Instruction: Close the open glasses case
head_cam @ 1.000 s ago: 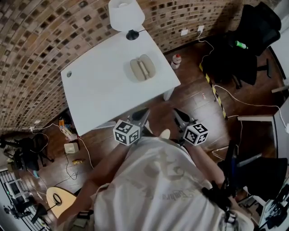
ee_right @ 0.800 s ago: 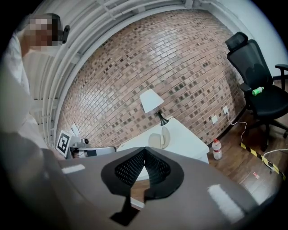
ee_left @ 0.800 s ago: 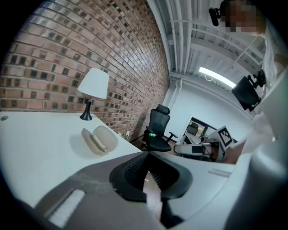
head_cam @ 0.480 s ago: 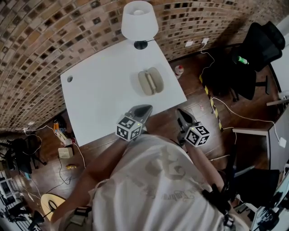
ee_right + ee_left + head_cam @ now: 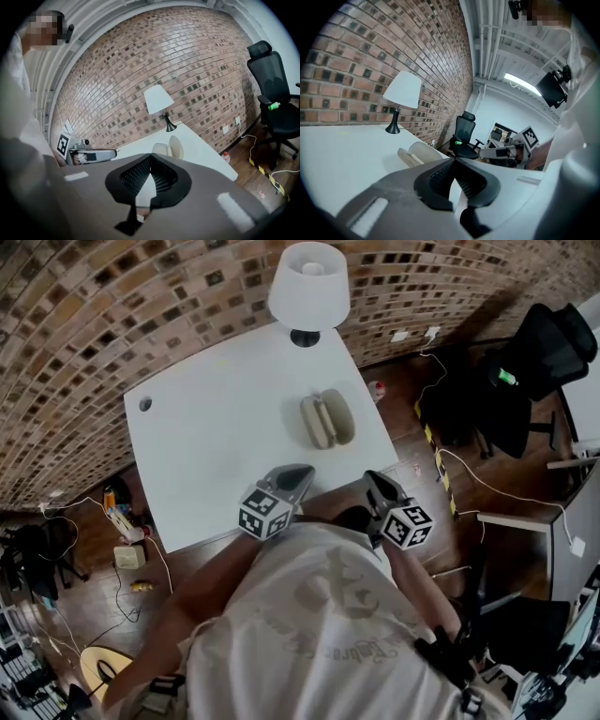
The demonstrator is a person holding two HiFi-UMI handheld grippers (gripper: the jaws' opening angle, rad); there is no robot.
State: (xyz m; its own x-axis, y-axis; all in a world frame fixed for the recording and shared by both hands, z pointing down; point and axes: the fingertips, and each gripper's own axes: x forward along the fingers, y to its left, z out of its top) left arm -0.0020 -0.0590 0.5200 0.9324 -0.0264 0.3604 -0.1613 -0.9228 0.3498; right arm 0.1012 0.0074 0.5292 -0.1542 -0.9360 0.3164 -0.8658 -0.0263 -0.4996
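Far left of the left jaws, one small round hole [image 5: 144, 403] sits in the white surface [image 5: 216, 437].

The left gripper [image 5: 302, 471] hangs over the near edge of that surface. In the left gripper view its jaws [image 5: 453, 159] are clenched tip to tip, with nothing between them.

Ahead of both pairs of jaws and well apart from them lies the one glasses case [image 5: 327, 419]. It is beige, spread open in two halves side by side, and sits a little to the right of the left jaws' line. Only bare surface lies between the jaws and the case. Whether the case holds anything I cannot tell.

Beyond the case, by the brick wall [image 5: 112, 315], stands one lamp [image 5: 309, 287] with a white shade and a black foot.

The right gripper [image 5: 368, 476] is level with the left one, just off the surface's near corner. Its jaws [image 5: 150, 157] are likewise clenched on nothing, and the case [image 5: 168, 147] shows just above their tips.

Right of the right jaws, on the wooden floor [image 5: 412, 456], stands one small bottle [image 5: 377, 388] by the surface's corner. A black office chair [image 5: 544, 343] stands further right, and cables [image 5: 469, 474] trail across the boards.
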